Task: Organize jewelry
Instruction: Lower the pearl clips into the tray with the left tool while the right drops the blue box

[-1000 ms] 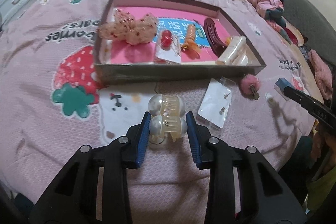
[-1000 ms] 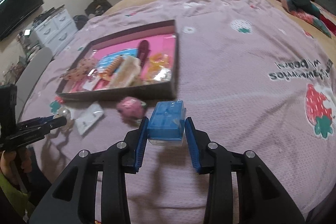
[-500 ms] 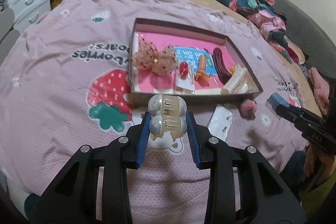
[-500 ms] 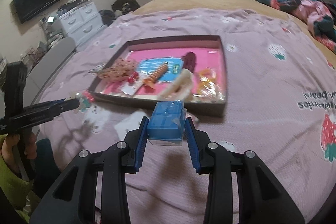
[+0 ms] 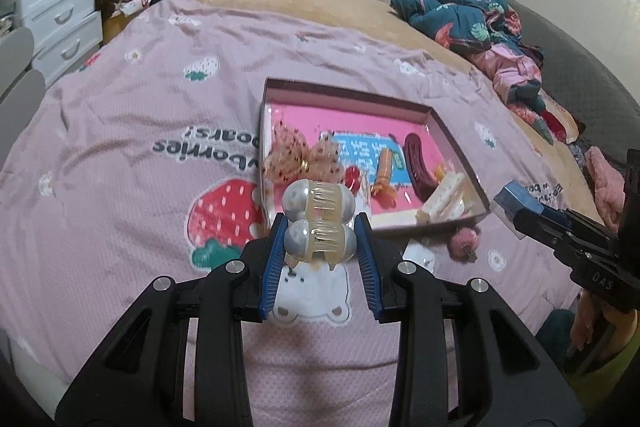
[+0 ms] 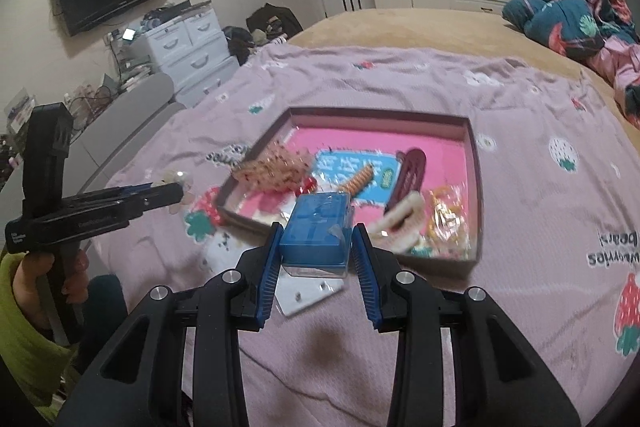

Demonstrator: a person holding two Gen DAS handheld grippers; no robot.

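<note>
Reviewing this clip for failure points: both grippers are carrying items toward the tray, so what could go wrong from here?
The pearl hair claw is rounded and glossy, so it might slip from the left gripper. The tray is already crowded near its front edge, so the blue box in the right gripper could land on the cream clip.

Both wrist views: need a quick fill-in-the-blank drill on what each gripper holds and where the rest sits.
1. The left gripper is shut on a pearl hair ____.
2. The right gripper is shut on a small box whose colour is ____.
3. The dark red hair clip lies ____ the tray.
4. The fluffy pink clip lies on the bedspread, ____ the tray.

Missing words: claw; blue; inside; outside
</note>
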